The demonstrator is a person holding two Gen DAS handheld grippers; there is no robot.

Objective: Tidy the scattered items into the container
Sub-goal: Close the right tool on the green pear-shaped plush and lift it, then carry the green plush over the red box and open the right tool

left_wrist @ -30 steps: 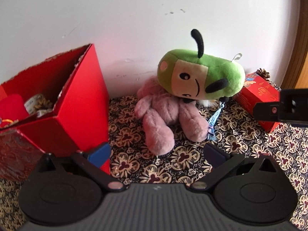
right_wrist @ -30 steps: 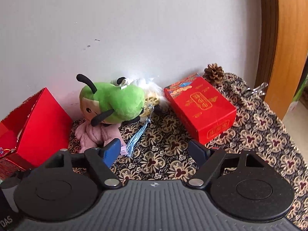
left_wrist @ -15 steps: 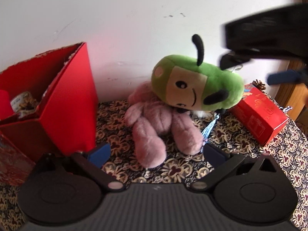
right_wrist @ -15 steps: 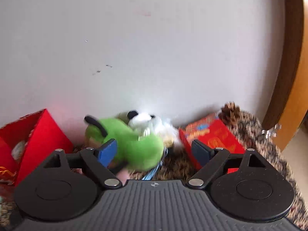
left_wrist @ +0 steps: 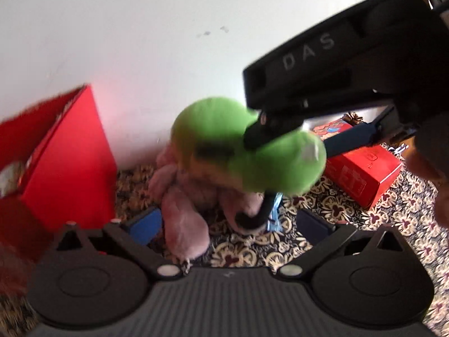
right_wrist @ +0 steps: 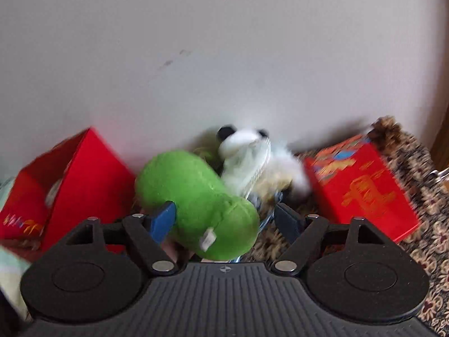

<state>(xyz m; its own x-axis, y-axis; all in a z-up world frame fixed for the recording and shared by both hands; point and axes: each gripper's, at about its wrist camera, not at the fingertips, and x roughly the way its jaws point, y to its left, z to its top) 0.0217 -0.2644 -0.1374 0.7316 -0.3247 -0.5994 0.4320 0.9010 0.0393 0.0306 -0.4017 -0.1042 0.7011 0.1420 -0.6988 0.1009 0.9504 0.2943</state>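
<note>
Straddling green plush (right_wrist: 196,202) with right gripper (right_wrist: 224,219) jaws apart; left gripper (left_wrist: 224,224) jaws apart, idle. Risking slip off rounded fabric.

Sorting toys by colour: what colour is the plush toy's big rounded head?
Bright green, clearest in the right wrist view.

right claw (left_wrist: 283,137) straddles blurred green plush head (left_wrist: 241,151); open red box (left_wrist: 56,154) at left.

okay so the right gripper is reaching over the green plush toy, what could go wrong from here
The right gripper is open around the green plush toy, off-centre toward one finger, so a close may pinch only fuzz and slip. A blue tassel hangs beneath and could snag. The white plush behind may get dragged along.
</note>
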